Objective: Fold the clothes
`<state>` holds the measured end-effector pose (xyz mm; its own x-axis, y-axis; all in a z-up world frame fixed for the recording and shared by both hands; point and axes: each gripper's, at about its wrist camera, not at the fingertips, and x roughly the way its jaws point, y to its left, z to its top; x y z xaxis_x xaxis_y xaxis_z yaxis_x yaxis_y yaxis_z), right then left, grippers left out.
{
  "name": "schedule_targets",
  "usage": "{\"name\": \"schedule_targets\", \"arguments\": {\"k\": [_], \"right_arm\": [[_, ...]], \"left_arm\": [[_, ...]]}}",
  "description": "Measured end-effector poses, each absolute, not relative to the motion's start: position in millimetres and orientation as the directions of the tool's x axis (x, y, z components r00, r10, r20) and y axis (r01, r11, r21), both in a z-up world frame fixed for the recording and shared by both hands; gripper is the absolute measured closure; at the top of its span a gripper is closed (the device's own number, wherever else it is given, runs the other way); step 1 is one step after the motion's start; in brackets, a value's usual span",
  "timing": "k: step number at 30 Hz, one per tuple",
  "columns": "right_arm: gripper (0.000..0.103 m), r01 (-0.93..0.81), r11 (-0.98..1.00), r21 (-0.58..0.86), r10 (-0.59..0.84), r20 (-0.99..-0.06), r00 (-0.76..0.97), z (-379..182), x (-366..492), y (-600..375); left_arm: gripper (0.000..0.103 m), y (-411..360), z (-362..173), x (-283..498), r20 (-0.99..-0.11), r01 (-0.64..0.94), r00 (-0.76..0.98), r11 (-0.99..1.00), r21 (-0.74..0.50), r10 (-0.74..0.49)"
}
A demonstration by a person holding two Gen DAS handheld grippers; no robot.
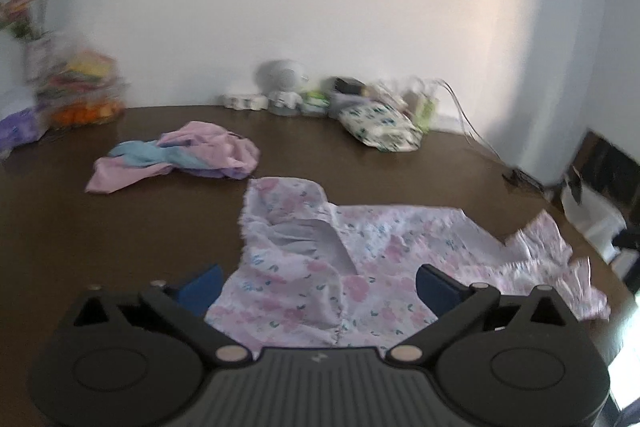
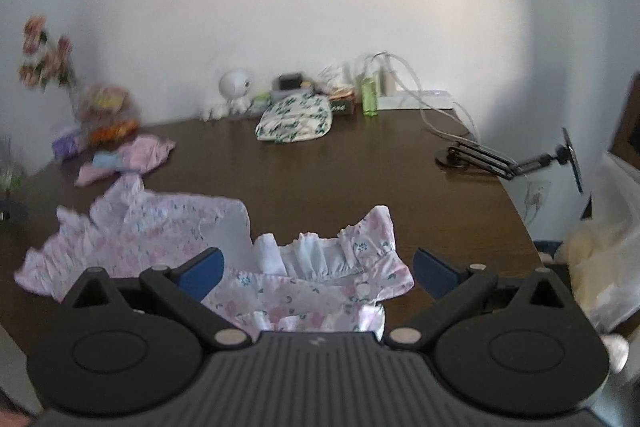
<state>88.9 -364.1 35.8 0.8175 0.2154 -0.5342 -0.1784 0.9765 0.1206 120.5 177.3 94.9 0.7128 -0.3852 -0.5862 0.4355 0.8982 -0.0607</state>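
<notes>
While unheld, floral garment [image 1: 360, 259] below open jaws

You are viewing no legible text, label, brand or number; only a small pale emblem is showing on each gripper body, the left gripper [image 1: 319, 281] and the right gripper [image 2: 319, 269].

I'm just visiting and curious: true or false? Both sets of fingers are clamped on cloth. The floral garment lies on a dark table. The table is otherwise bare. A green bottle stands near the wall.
1. False: the left gripper and the right gripper are open, holding nothing.
2. True: the floral garment lies on the dark table.
3. False: a crumpled pink and blue garment lies further back.
4. True: the green bottle.
</notes>
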Motion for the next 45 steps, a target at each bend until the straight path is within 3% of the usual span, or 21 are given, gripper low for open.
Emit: {"name": "schedule_targets", "arguments": {"k": [6, 10, 14, 17, 24, 29, 31, 35, 37, 40, 42, 45], "right_arm": [[0.000, -0.369, 0.917, -0.149, 0.145, -0.738, 0.659, 37.5, 175.2, -367.0], [0.000, -0.468, 0.881, -0.076, 0.196, -0.841, 0.504, 21.1, 228.9, -378.6], [0.001, -0.489, 0.872, -0.023, 0.225, -0.868, 0.442, -0.8, 256.8, -386.1], [0.003, -0.530, 0.848, 0.025, 0.272, -0.878, 0.393, -13.3, 267.0, -386.9], [0.022, -0.587, 0.803, 0.103, 0.336, -0.892, 0.302, -28.9, 288.9, -389.4], [0.027, -0.605, 0.785, 0.133, 0.368, -0.886, 0.283, -30.2, 296.6, -393.6], [0.039, -0.610, 0.779, 0.146, 0.384, -0.880, 0.280, -29.1, 299.6, -394.5], [0.053, -0.631, 0.765, 0.130, 0.378, -0.884, 0.276, -28.2, 299.9, -387.5], [0.069, -0.642, 0.757, 0.125, 0.375, -0.887, 0.270, -28.0, 298.9, -382.9], [0.084, -0.655, 0.746, 0.119, 0.371, -0.892, 0.260, -27.8, 295.8, -375.9], [0.092, -0.659, 0.744, 0.107, 0.368, -0.889, 0.271, -25.6, 292.4, -373.1], [0.099, -0.666, 0.741, 0.086, 0.370, -0.880, 0.297, -19.6, 285.2, -370.4]], "left_arm": [[0.000, 114.6, 124.2, 183.4, -0.678, 0.645, 0.625, 0.746, 0.169, -0.387], [0.001, 59.2, 116.7, 234.5, -0.780, 0.756, 0.527, 0.605, 0.249, -0.338], [0.001, 11.9, 90.7, 268.1, -0.852, 0.832, 0.442, 0.483, 0.274, -0.280], [0.002, -9.0, 71.2, 283.8, -0.890, 0.882, 0.369, 0.403, 0.245, -0.267], [0.019, -23.1, 34.0, 322.5, -0.945, 0.932, 0.237, 0.326, 0.156, -0.225], [0.034, -19.4, 19.8, 337.8, -0.970, 0.956, 0.131, 0.286, 0.068, -0.204], [0.038, -17.5, 19.1, 341.4, -0.972, 0.957, 0.098, 0.287, 0.033, -0.214], [0.050, -19.0, 20.2, 339.5, -0.971, 0.967, 0.076, 0.255, 0.016, -0.225], [0.059, -18.7, 21.4, 338.9, -0.970, 0.967, 0.076, 0.256, 0.015, -0.232], [0.076, -17.0, 23.1, 336.4, -0.967, 0.966, 0.078, 0.259, 0.013, -0.243], [0.093, -14.8, 25.2, 330.5, -0.962, 0.967, 0.091, 0.252, 0.024, -0.257], [0.100, -10.6, 31.6, 318.2, -0.946, 0.967, 0.142, 0.247, 0.069, -0.292]]}}
